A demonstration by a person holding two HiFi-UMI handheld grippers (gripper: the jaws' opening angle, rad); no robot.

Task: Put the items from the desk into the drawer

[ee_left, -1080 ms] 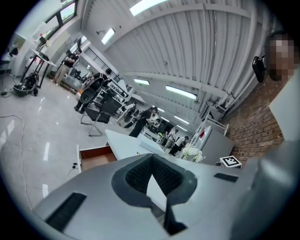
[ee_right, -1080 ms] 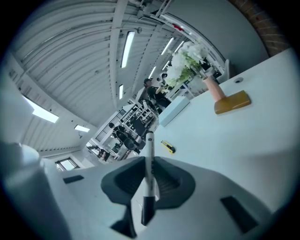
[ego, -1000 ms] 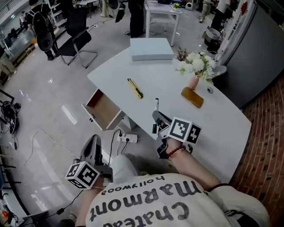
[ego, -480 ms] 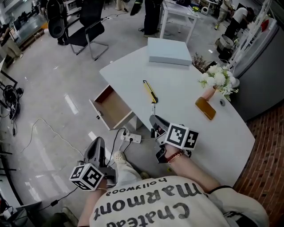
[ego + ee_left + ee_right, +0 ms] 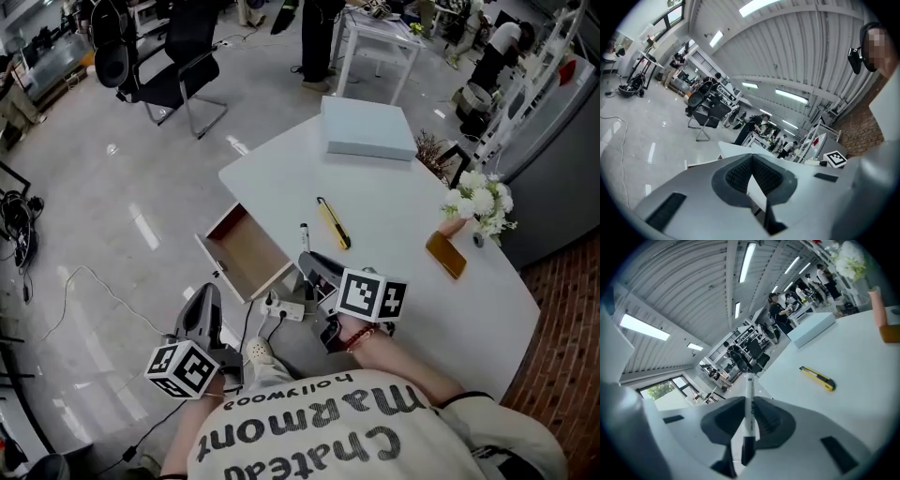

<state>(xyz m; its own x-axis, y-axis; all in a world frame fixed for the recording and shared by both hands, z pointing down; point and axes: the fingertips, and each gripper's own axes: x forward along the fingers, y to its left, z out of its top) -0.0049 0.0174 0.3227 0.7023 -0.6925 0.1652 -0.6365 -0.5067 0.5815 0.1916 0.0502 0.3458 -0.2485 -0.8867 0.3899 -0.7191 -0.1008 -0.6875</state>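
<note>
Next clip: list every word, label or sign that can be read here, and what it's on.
"Chateau Marmont hollywood": back of the person's pale shirt, upside down in the head view.
Dark print on the white marker pen: too small to read.
Black-and-white square-marker cubes: patterns only, no letters.

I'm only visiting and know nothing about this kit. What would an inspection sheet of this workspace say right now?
Surface: white desk; its drawer is pulled open and looks empty.
Job's things: marker pen in the right gripper; yellow utility knife lying on the desk.
Clutter: pale blue box, vase of white flowers, flat brown item.
Grippers: right gripper shut on the marker pen, beside the drawer; left gripper shut, nothing in it.
Cables: power strip on the floor under the desk edge; black cable bundle at the far left.
Surroundings: office chair, person standing, brick wall.
</note>
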